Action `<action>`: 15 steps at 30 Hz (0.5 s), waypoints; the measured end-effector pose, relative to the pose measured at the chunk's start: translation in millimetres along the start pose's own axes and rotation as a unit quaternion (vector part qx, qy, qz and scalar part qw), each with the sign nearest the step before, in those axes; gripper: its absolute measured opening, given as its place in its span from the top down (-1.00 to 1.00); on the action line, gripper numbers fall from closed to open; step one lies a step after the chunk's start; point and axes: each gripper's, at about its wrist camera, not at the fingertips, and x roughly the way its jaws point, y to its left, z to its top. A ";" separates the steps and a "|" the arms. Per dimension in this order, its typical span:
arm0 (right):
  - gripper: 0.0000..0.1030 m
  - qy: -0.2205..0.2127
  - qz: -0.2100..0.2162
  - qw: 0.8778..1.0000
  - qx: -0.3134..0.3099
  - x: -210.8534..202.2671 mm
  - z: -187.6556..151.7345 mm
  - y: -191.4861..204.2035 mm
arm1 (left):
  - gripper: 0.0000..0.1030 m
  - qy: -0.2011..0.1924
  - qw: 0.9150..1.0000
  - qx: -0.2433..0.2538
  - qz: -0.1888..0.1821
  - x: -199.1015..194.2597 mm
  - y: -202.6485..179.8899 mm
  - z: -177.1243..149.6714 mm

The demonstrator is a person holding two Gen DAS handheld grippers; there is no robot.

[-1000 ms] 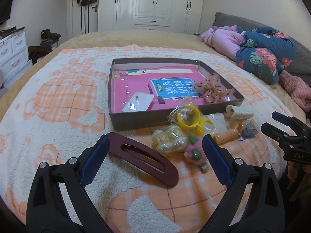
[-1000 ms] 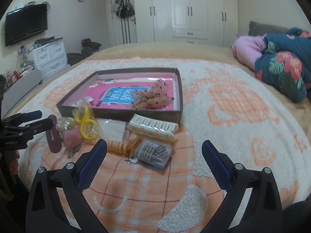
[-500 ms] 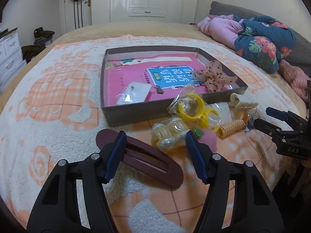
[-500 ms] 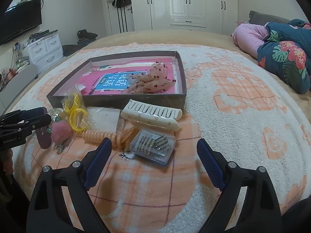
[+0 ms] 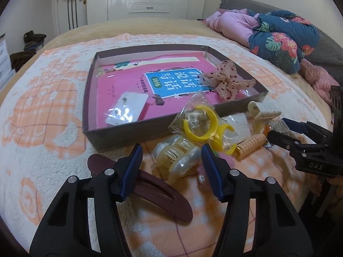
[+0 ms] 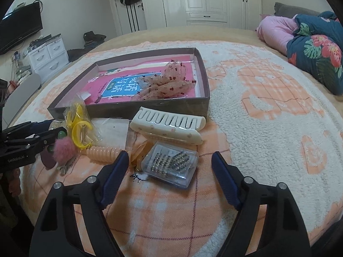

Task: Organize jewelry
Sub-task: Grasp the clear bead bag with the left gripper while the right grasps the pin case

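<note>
A shallow brown box [image 5: 120,132] lies on the bed and holds a pink book, a dotted bow [image 5: 227,81] and a small bagged card [image 5: 126,107]. In front of it lie loose hair things. My left gripper [image 5: 171,156] is open, its jaws either side of a pale yellow claw clip [image 5: 175,156], above a dark maroon hair clip [image 5: 163,192]. My right gripper [image 6: 169,162] is open around a clear case of rhinestone clips [image 6: 171,162]. A cream claw clip [image 6: 169,126], yellow rings in a bag [image 6: 79,126], a peach coil tie [image 6: 105,152] and a pink pompom [image 6: 64,150] lie close by.
The bed has a fleecy orange and white blanket [image 6: 268,115]. Pink and floral bedding [image 5: 274,34] is piled at the far right. White wardrobes [image 6: 203,2] stand behind, and a white drawer unit [image 6: 47,53] and a television [image 6: 19,27] stand at the left.
Both grippers have moved forward and down toward the loose items. The left jaws have narrowed around the yellow claw clip. The right jaws now frame the clear case.
</note>
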 end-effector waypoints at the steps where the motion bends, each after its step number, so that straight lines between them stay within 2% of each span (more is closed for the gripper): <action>1: -0.37 0.002 0.002 1.000 0.003 1.5 0.1 -0.8 | 0.26 0.000 1.000 0.001 -0.005 0.6 -1.0 0.9; 4: -0.23 0.005 0.011 1.000 0.009 3.6 0.9 -2.8 | 0.31 0.000 1.000 0.002 -0.006 1.3 -3.6 0.8; 6: -0.01 0.006 0.016 1.000 0.008 4.0 0.7 -1.9 | 0.32 0.000 1.000 0.001 -0.007 -0.2 -3.3 -0.6; 7: 0.02 0.006 0.020 1.000 0.007 4.0 0.5 -1.1 | 0.32 -0.001 1.000 -0.002 -0.007 -0.4 -3.0 -0.7; 15: 0.03 -0.022 -0.007 0.999 -0.031 -9.9 -1.7 8.9 | 0.32 -0.033 0.999 -0.030 -0.005 -20.6 8.4 -0.7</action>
